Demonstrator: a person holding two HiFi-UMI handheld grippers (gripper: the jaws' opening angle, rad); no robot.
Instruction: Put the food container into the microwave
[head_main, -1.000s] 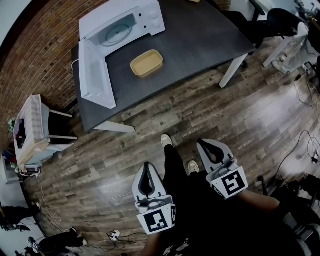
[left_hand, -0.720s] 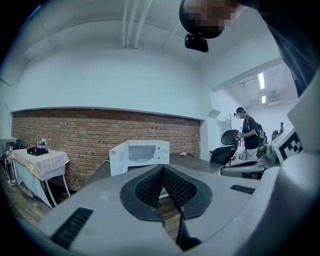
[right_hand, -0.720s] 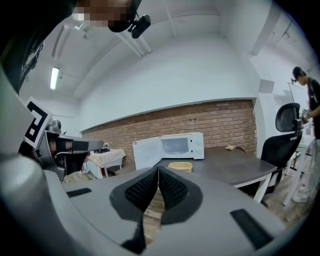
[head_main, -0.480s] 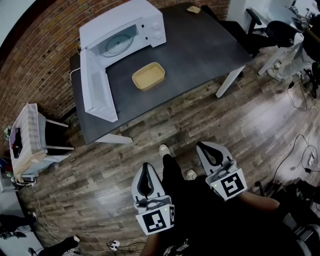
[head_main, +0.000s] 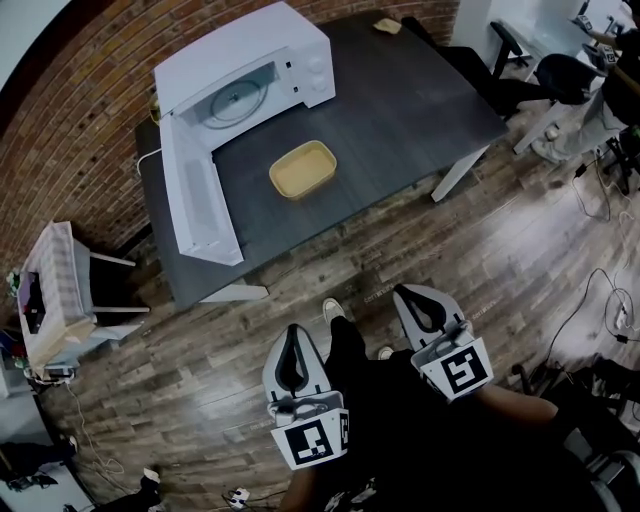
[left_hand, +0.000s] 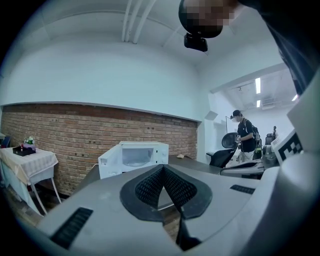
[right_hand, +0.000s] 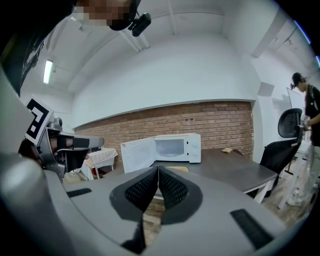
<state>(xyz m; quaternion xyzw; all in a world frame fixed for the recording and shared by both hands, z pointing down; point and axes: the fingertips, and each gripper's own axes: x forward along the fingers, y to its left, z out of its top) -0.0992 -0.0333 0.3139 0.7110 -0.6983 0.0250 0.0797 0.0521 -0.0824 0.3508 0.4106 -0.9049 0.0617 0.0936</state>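
Food container (head_main: 303, 168) — open-side up, lengthwise along microwave (head_main: 240, 48) front

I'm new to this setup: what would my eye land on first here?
The white microwave stands with its door swung wide open at the far left corner of the dark grey table. In front of it lies the shallow yellow rectangular food container. Nearer, the left gripper and right gripper are shut and empty above the wooden floor.

right tool (right_hand: 158, 170): jaws together, empty | microwave (right_hand: 172, 148): door open
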